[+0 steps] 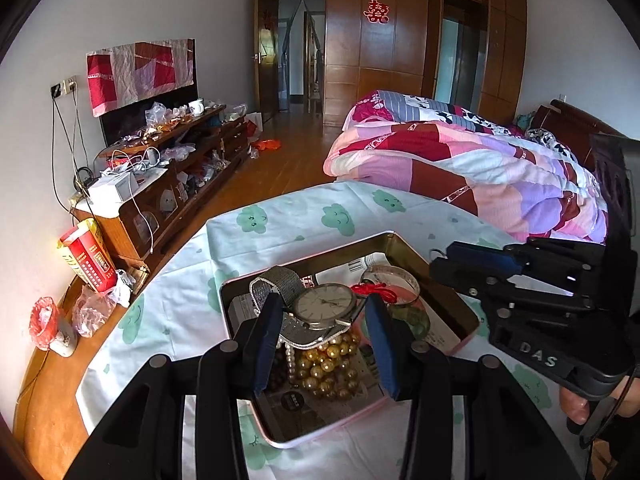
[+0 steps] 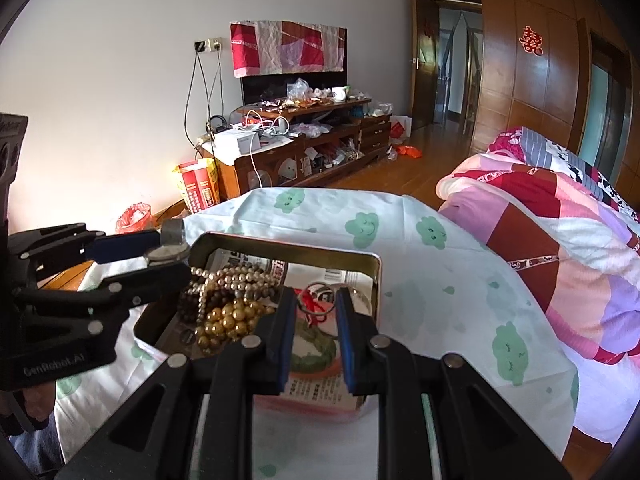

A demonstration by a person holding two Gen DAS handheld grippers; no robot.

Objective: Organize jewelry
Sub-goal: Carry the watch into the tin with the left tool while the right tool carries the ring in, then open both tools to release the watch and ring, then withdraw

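Observation:
A metal tin (image 1: 400, 242) lined with newspaper sits on a cloud-print cloth and holds jewelry. My left gripper (image 1: 322, 306) is shut on a silver mesh-band watch (image 1: 326, 304), held above gold bead strands (image 1: 328, 364) and pearls. From the right wrist view the watch (image 2: 168, 254) shows edge-on in the left gripper at the tin's (image 2: 376, 276) far left corner. My right gripper (image 2: 316, 306) is partly open over the tin's right side, with a red-corded ring (image 2: 316, 304) between its fingers; contact is unclear. A silver bangle (image 1: 394, 280) and green bracelet (image 2: 316, 350) lie below.
The cloth-covered table (image 2: 420, 272) stands beside a bed with a patchwork quilt (image 2: 560, 232). A cluttered wooden TV cabinet (image 2: 312, 148) runs along the far wall. A red and yellow box (image 1: 86, 256) and plastic bags (image 1: 44, 320) sit at the left.

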